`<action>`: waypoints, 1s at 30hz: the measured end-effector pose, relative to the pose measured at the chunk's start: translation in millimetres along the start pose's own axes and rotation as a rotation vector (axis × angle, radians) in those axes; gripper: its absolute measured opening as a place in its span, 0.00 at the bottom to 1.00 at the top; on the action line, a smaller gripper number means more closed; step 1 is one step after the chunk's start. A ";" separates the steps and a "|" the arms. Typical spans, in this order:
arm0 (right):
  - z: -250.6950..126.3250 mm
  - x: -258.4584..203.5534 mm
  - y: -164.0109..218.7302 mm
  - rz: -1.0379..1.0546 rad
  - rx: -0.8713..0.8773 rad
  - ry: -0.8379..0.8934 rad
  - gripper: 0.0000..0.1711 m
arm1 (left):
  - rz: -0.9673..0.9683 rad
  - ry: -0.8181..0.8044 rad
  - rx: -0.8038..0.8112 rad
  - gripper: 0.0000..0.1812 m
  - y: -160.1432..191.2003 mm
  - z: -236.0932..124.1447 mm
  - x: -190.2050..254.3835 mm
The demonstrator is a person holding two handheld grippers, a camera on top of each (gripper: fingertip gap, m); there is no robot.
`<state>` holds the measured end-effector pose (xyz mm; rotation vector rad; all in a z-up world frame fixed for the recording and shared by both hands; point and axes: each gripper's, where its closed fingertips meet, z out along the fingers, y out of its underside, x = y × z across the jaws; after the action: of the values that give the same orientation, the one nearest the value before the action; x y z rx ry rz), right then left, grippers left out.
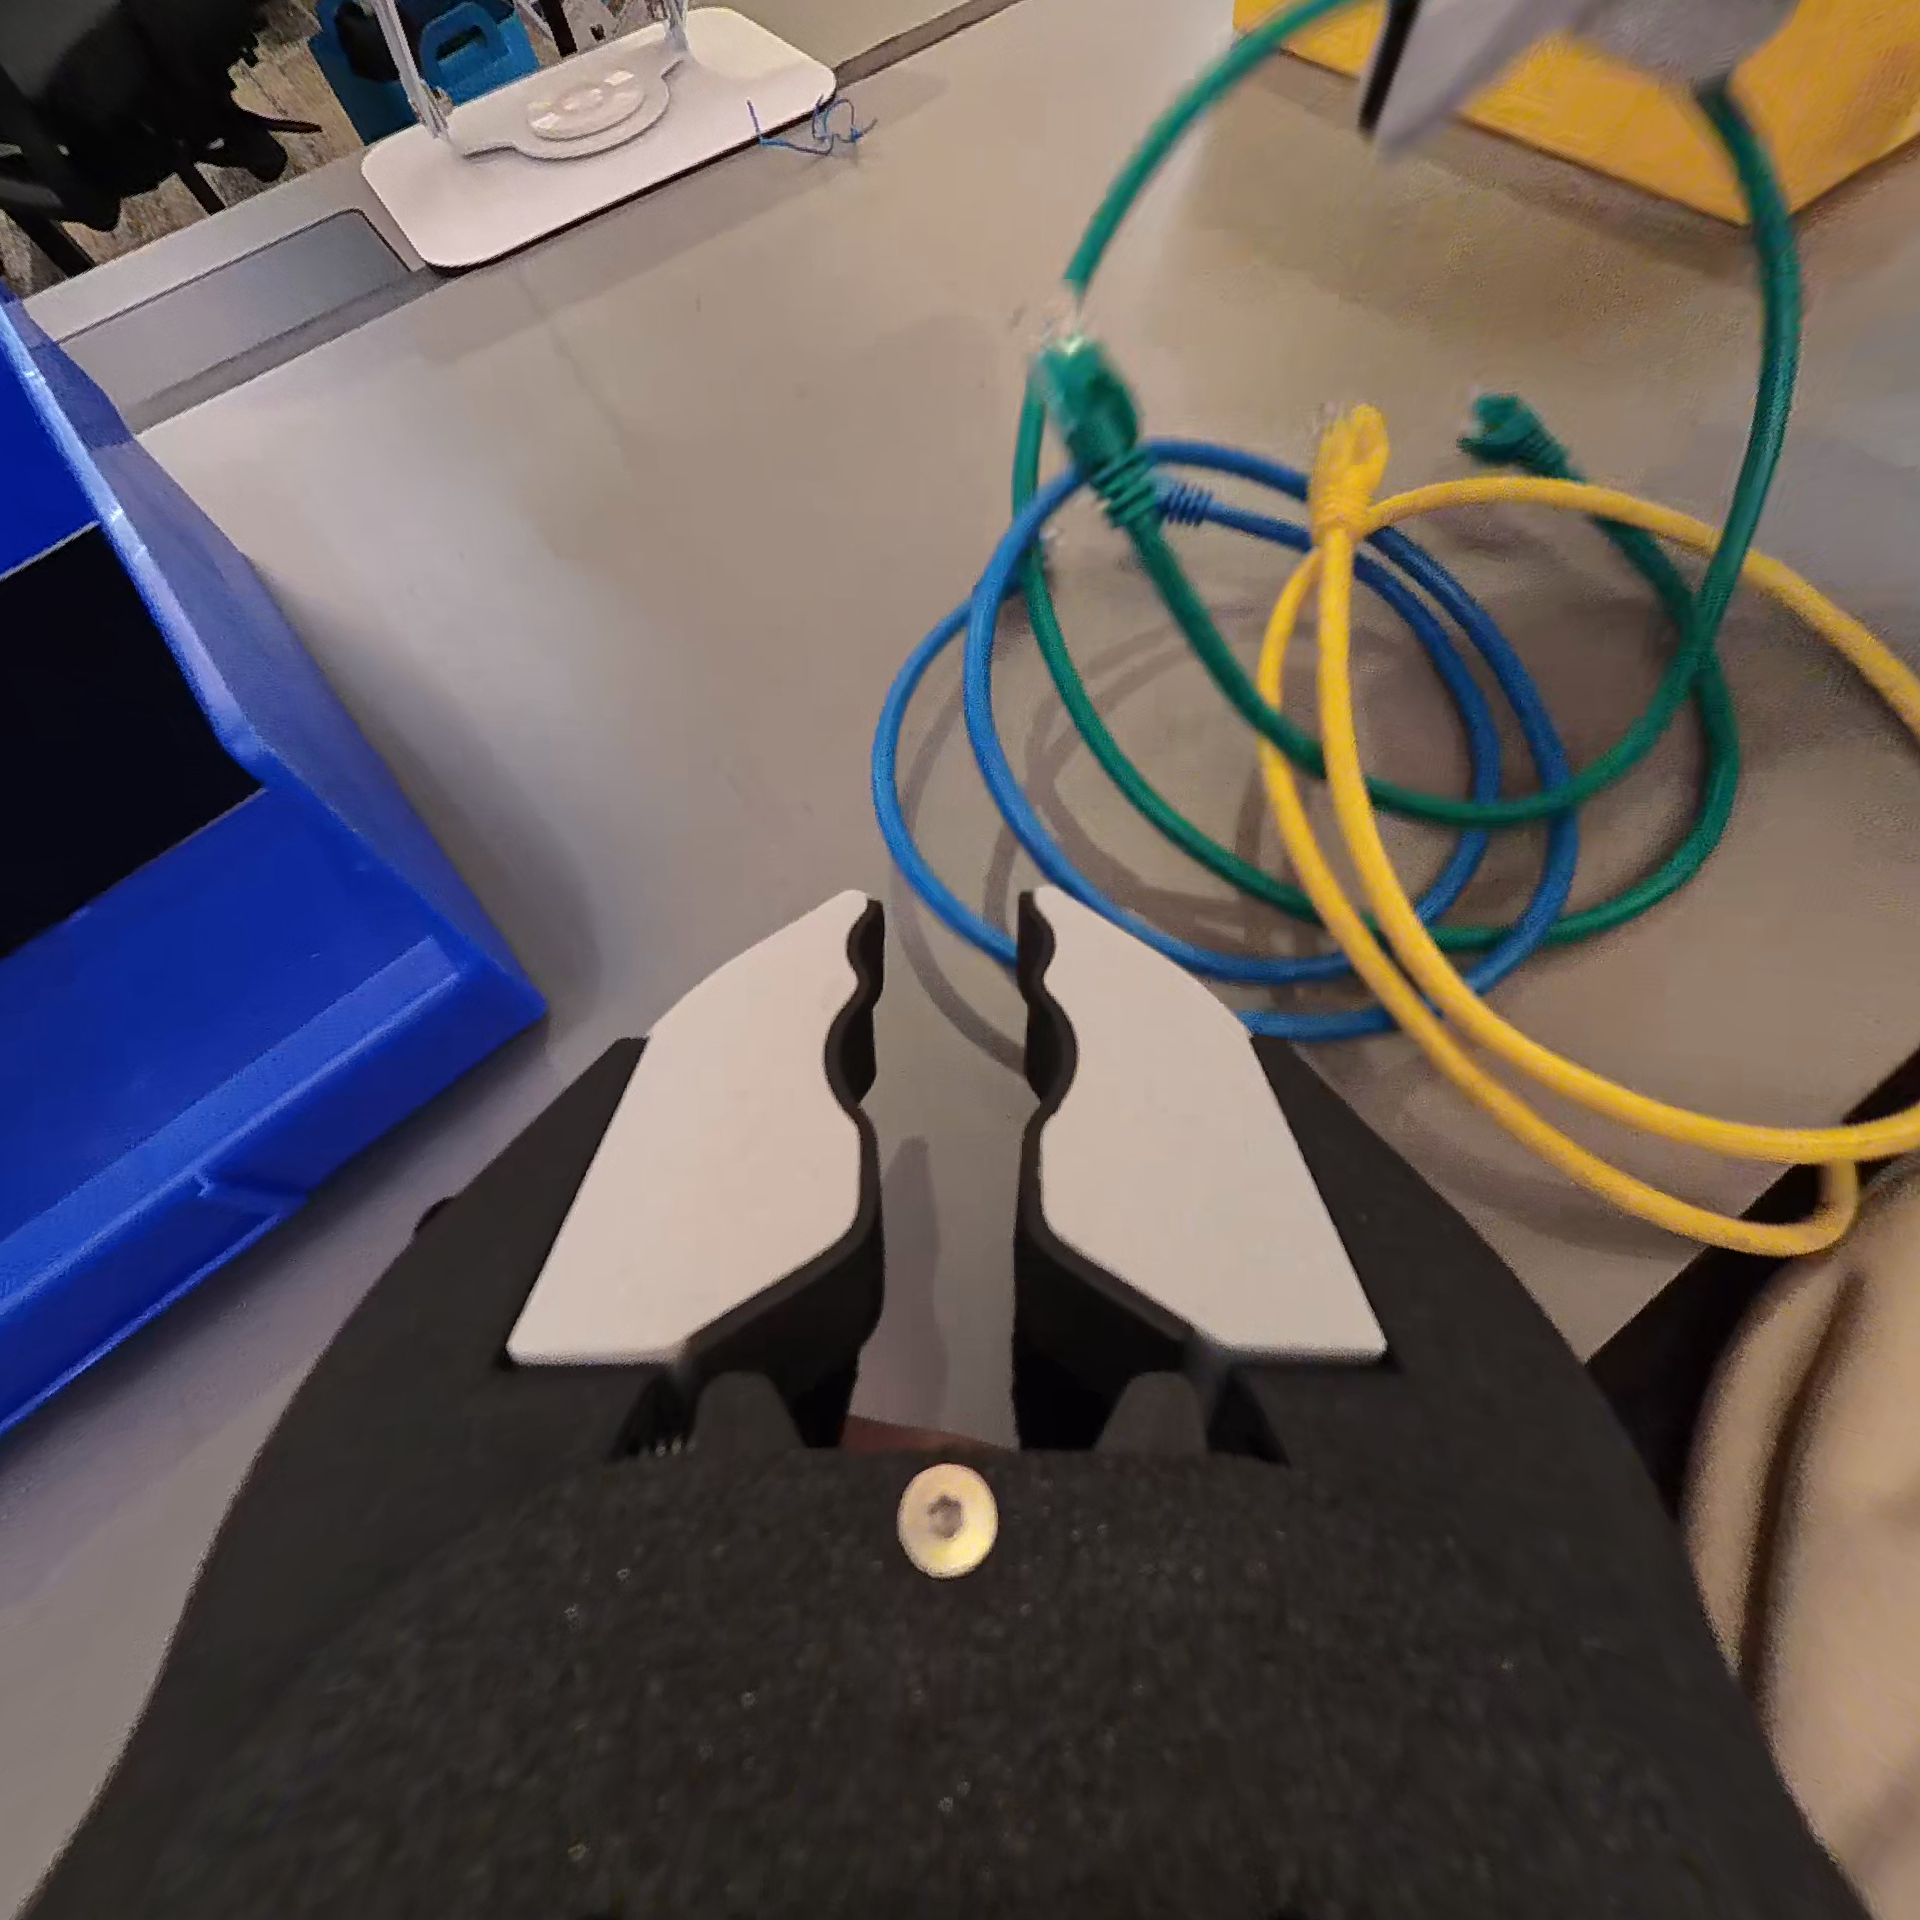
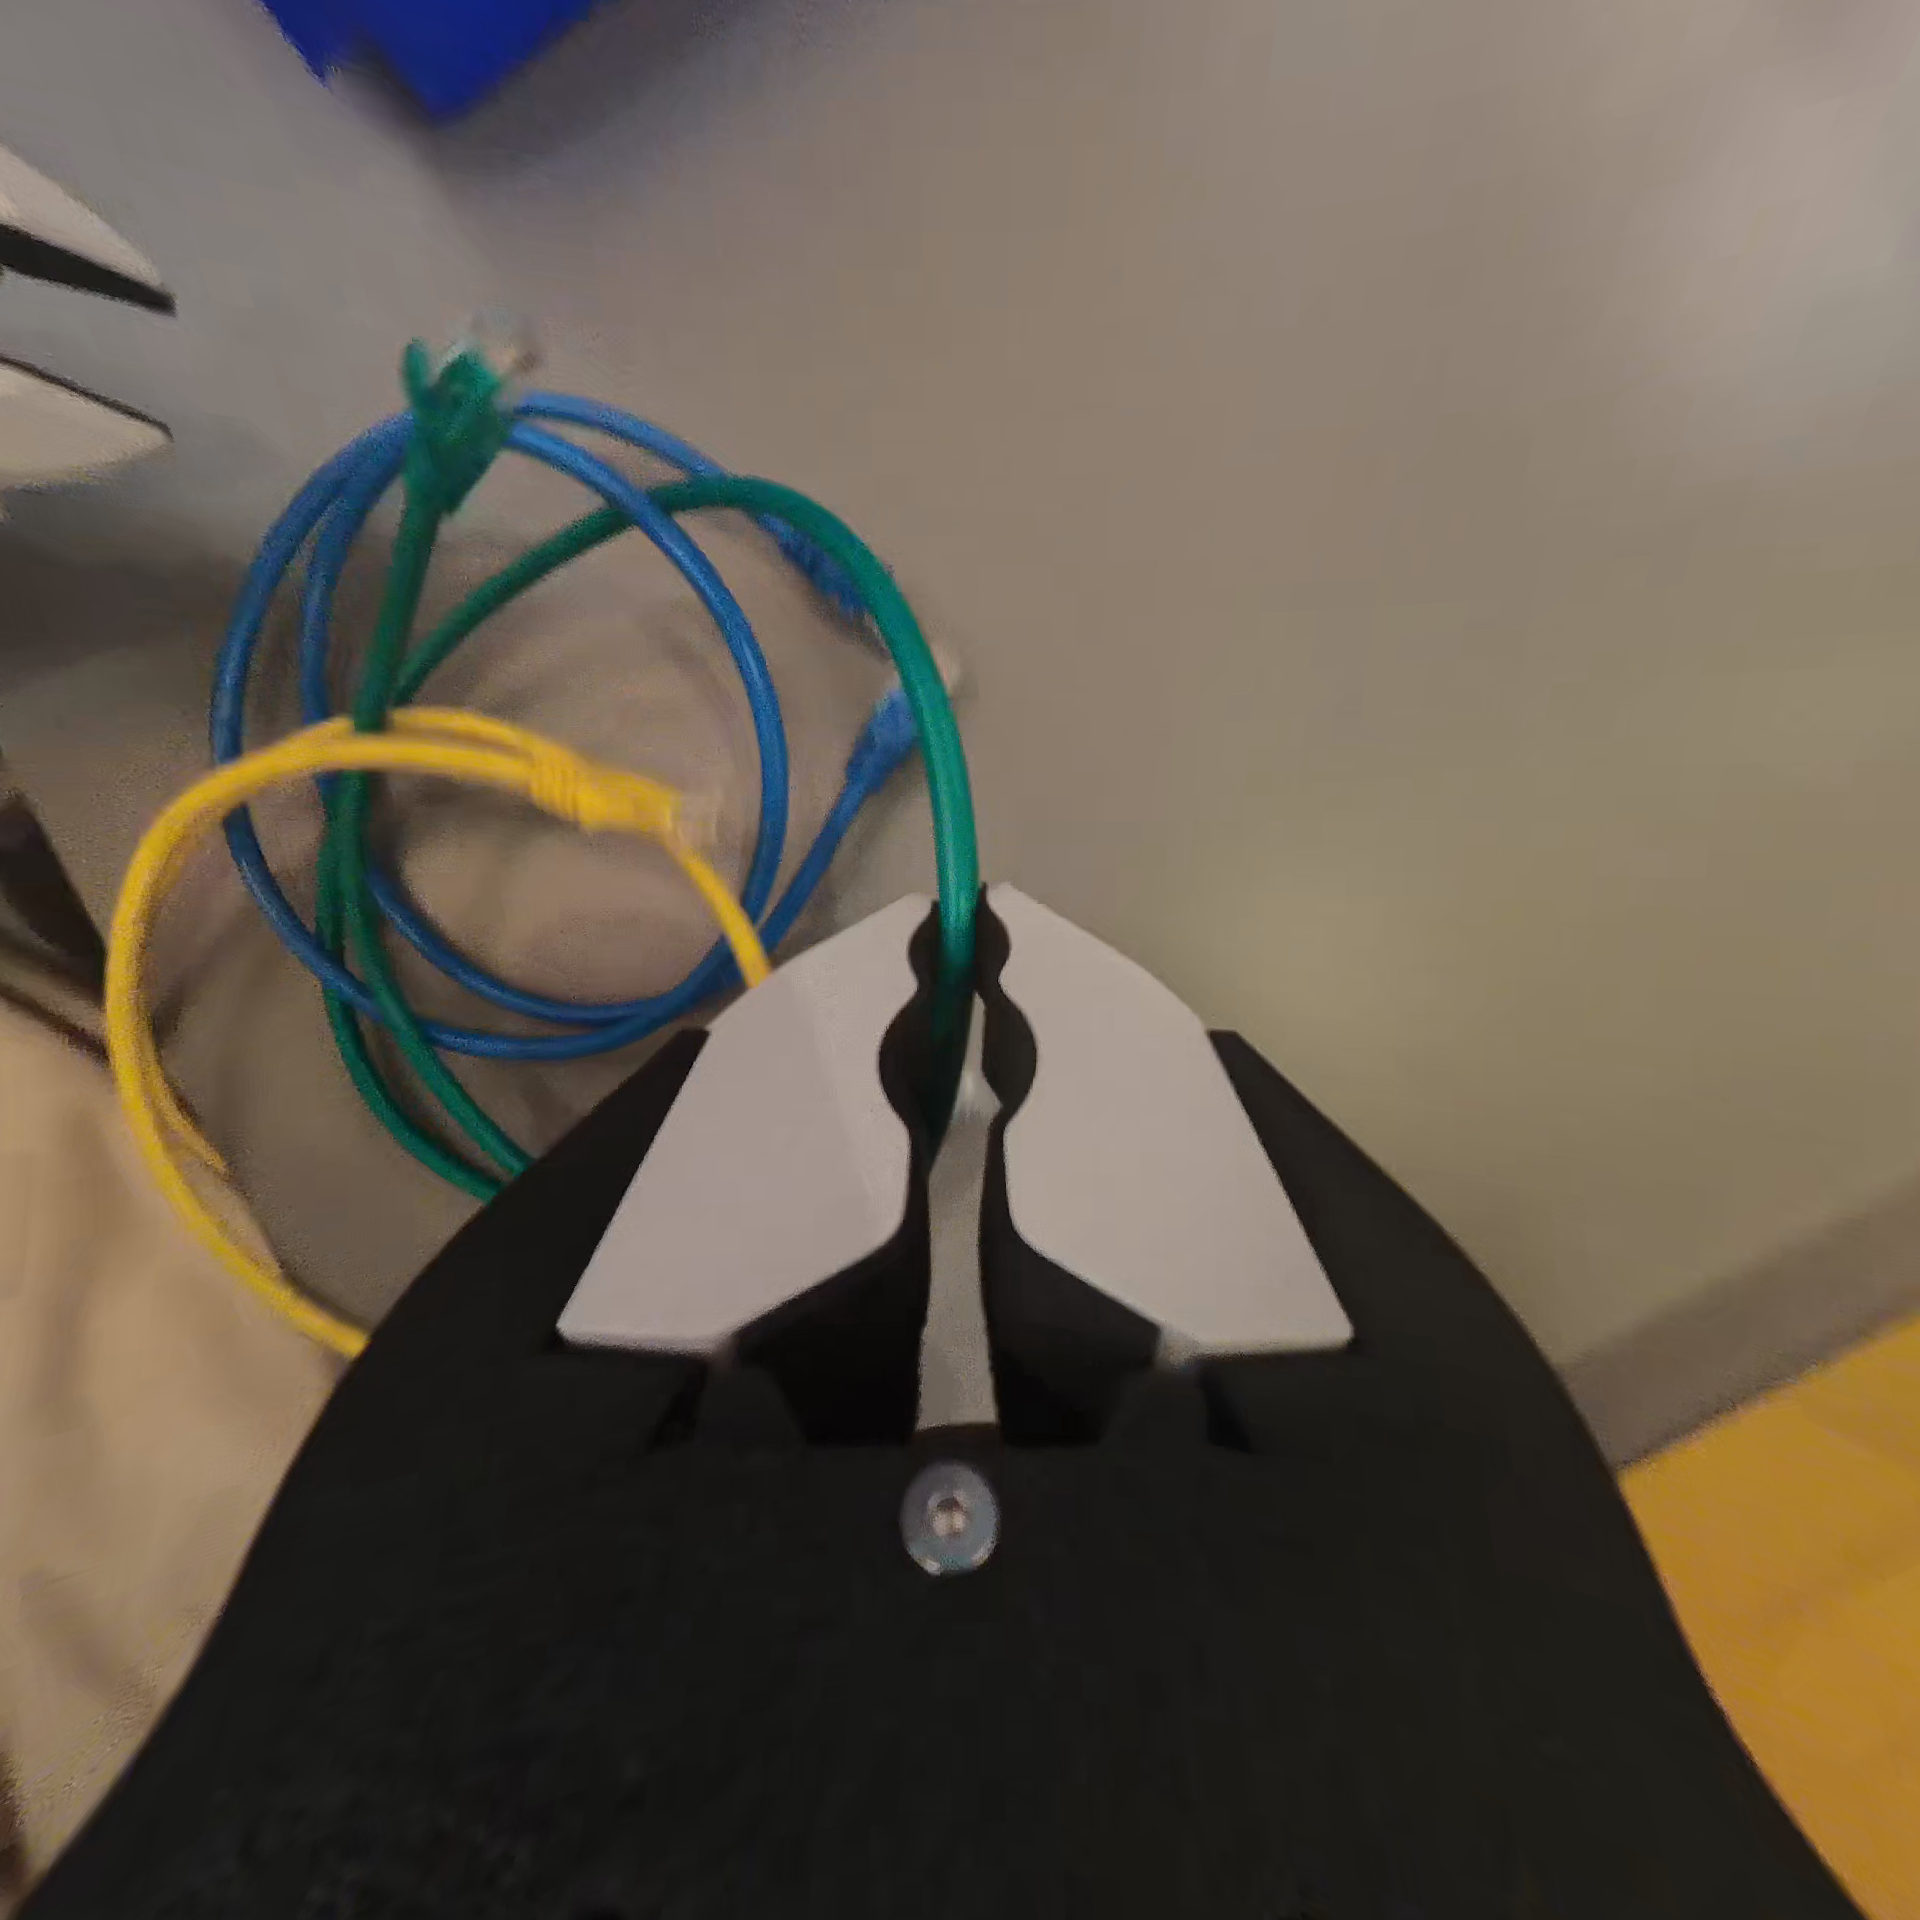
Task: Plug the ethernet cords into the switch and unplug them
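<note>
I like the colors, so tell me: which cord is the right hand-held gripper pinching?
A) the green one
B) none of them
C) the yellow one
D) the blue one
A: in the right wrist view the right hand-held gripper has its fingers closed on the green cord, while the blue cord and the yellow cord lie loose on the table.

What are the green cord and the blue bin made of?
Green cord: probably a rubbery plastic jacket, smooth, since it bends in loose loops; its plug tip looks like clear plastic. Blue bin: looks like hard moulded plastic, shiny, with stiff straight walls.
</note>
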<state>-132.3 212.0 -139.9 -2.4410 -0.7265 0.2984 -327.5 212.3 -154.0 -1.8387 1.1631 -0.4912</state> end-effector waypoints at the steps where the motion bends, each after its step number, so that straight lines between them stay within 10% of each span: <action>1: -12.6 5.6 -12.0 -0.036 0.047 0.044 0.02 | 0.002 0.001 0.000 0.13 -0.2 0.0 0.7; 10: -108.2 100.0 -75.6 -0.061 0.291 0.637 0.02 | 0.070 -0.003 -0.043 0.13 5.5 6.5 11.9; 30: -49.8 60.4 39.7 -0.081 -0.016 0.522 0.16 | 0.058 -0.012 -0.071 0.13 13.1 7.9 9.3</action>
<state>-47.3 195.5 -125.4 -2.3426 -0.5874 -0.3671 -324.3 205.7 -170.3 -1.8594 1.2368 -0.4104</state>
